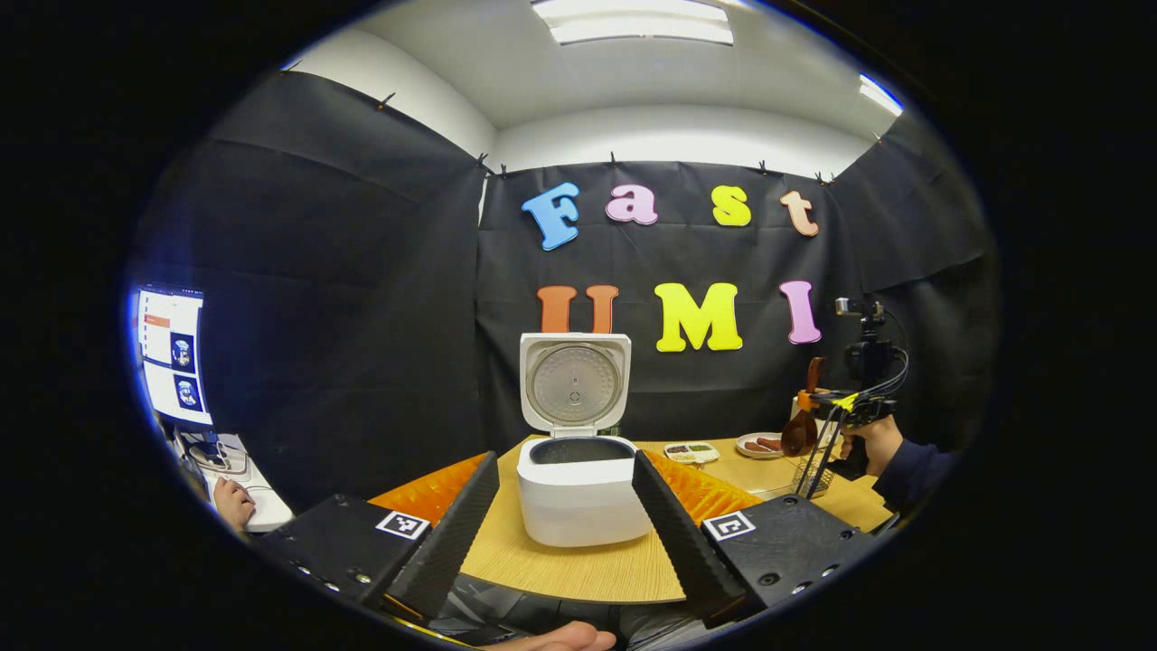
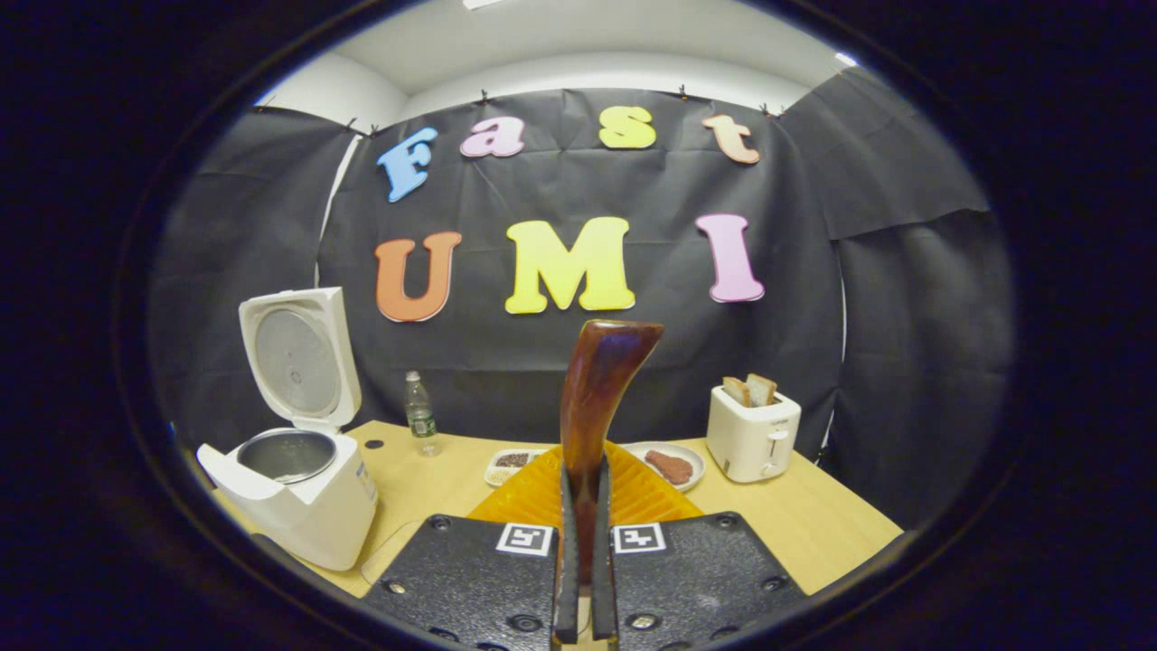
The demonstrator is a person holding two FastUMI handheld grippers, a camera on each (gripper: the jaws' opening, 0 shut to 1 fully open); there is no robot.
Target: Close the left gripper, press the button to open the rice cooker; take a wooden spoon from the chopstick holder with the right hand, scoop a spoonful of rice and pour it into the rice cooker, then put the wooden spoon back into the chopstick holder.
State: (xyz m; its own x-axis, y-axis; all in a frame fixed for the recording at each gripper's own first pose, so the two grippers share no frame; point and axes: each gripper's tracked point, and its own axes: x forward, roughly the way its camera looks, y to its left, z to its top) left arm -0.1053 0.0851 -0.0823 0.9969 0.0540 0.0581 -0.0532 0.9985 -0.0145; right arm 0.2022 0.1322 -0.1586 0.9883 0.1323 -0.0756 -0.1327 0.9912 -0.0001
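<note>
The white rice cooker stands on the wooden table with its lid up and its pot showing. My left gripper is open in front of it, holding nothing. At the far right a hand holds my right gripper, shut on the handle of the brown wooden spoon. The spoon's bowl hangs at the top of the wire chopstick holder. In the right gripper view my right gripper clamps the wooden spoon, whose handle rises upright; the rice cooker sits to the left.
A water bottle, a small tray of food, a plate and a toaster with bread line the table's back. An orange ribbed mat lies mid-table. A monitor and a person's hand are at the far left.
</note>
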